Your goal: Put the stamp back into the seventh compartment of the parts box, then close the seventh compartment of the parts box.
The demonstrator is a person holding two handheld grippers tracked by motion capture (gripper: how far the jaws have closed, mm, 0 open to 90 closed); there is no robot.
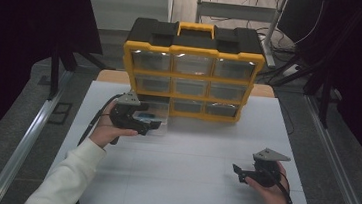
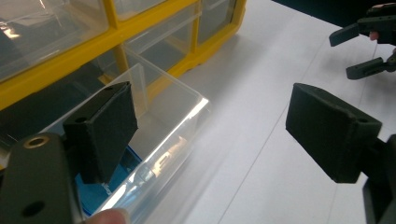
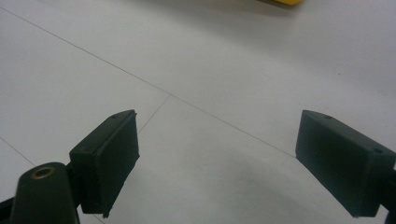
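A yellow and black organiser (image 1: 192, 76) with clear drawers stands at the back of the white table. One clear drawer (image 1: 160, 108) is pulled out at its lower left and rests on the table. Something flat and blue (image 2: 122, 171) lies inside the drawer (image 2: 173, 116). My left gripper (image 1: 149, 124) is open at the drawer's front. In the left gripper view, my left gripper (image 2: 212, 107) has one jaw over the drawer and the other over bare table. My right gripper (image 1: 239, 173) is open and empty near the front right, and in the right gripper view my right gripper (image 3: 219, 123) hangs above the table.
The white table (image 1: 189, 153) has thin seam lines across it. A yellow corner of the organiser (image 3: 281, 2) shows at the top of the right gripper view. Metal rails (image 1: 25, 137) run along both sides of the table. My right gripper (image 2: 369, 46) shows far off in the left gripper view.
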